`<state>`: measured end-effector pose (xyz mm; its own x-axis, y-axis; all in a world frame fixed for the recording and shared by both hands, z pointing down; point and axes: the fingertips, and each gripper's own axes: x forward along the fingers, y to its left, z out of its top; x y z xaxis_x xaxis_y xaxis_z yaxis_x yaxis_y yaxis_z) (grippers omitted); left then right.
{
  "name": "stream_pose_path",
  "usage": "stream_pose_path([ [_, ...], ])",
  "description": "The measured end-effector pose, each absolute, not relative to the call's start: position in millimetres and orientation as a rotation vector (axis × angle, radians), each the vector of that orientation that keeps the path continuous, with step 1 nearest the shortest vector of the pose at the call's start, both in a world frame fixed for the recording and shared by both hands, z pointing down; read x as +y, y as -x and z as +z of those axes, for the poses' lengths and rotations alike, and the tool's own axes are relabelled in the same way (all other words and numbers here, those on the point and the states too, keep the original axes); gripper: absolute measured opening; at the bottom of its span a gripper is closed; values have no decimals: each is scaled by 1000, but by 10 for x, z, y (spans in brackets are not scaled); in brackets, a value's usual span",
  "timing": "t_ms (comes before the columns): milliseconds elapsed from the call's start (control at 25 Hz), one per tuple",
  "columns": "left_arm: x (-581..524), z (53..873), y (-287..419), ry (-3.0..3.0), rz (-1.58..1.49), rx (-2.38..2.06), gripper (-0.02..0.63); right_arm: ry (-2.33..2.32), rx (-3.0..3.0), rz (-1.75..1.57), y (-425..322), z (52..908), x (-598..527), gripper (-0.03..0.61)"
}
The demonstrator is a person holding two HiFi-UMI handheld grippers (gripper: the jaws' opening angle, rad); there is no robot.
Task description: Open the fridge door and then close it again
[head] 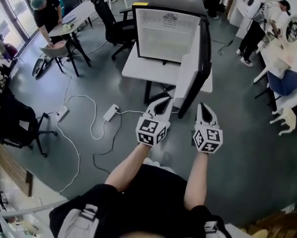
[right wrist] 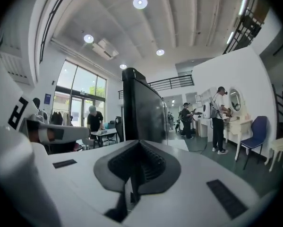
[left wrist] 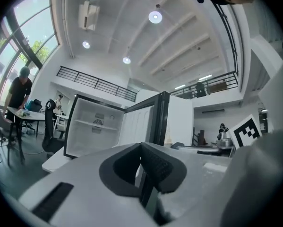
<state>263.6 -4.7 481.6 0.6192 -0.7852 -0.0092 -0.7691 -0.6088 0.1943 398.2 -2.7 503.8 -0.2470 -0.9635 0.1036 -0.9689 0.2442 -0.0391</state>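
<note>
- Fridge door [head: 195, 68] open, upright, free edge pointing at the jaws just ahead.
- Black outside, white inside.
- Left gripper [head: 163, 102], right gripper [head: 204, 106]: jaws clenched, empty.

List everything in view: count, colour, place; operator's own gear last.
fridge: one, black, white inside, on the table
fridge door: one, black, swung out to the right
table: one, white, centre
office chair: one, black, behind the table
power strip: one, white, floor left
chair: one, blue, right edge
people: at least two, far left and far right
left tongs: one, white, shut, empty, near the door
right tongs: one, white, shut, empty, beside them
</note>
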Motion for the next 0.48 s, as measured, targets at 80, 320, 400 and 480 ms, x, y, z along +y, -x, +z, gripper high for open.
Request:
stream_pose_path([
  [80, -23, 4829, -2632, -2659, -150, -1310, -2, -1878, -2471, 103, -3933, 4967, 17, -6],
  [320, 15, 4715, -2595, -2660, -173, -1349, -2, -1871, -2526, 38, -3864, 4773, 99, -6],
  [400, 15, 4693, -2589, -2663, -174, -1353, 0, -1859, -2533, 31, -3833, 4752, 94, -6],
  [480, 13, 4689, -2589, -2667, -173, -1350, 0, -1856, -2533, 31, -3822, 4754, 81, -6],
])
